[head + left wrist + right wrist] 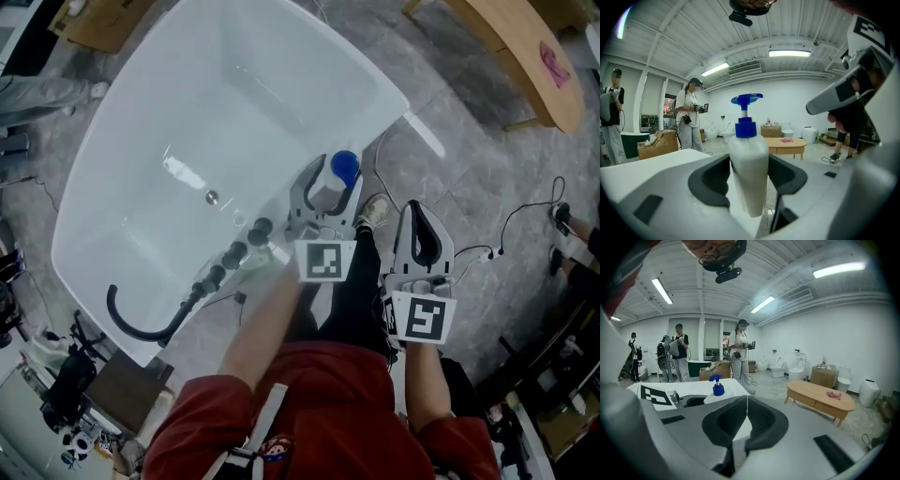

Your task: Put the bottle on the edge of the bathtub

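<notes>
White bathtub (pixel 234 103), L gripper (pixel 748 177) clamps pump bottle (pixel 748 145)

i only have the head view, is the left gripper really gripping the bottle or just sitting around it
Observer: Gripping. In the left gripper view, both pads of the left gripper press on the bottle, which stands upright between them.
Operator: and the other hand, carrying anything
Observer: No. The right gripper view shows the right gripper with its jaws together and nothing between them.
</notes>
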A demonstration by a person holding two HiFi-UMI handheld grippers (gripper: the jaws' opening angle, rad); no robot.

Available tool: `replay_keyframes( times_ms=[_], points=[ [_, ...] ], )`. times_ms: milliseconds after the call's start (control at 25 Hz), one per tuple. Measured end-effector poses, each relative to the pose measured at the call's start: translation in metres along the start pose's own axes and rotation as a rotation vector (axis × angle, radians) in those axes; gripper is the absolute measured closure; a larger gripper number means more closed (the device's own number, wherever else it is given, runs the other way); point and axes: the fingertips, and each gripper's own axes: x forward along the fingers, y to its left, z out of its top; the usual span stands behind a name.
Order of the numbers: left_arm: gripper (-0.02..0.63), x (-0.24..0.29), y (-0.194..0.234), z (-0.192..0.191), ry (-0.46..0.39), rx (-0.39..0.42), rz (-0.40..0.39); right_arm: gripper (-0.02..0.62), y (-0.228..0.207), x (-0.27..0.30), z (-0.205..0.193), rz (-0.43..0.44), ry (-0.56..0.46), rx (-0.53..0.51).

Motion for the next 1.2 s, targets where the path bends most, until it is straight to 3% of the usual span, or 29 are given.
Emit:
replay_keyframes(
  times_ms=[840, 1200],
  points=[
    [0.351, 0.015, 0.003, -0.073, 0.069, -0.007, 0.020, 0.583, 0.017, 0.022, -0.050, 0.068, 0.075, 0.005],
    [0.350, 0.013, -0.004, -0.084, 0.060, 0.054, 0.020, 0.583, 0.020, 0.025, -0.056, 0.080, 0.082, 0.006]
  ],
)
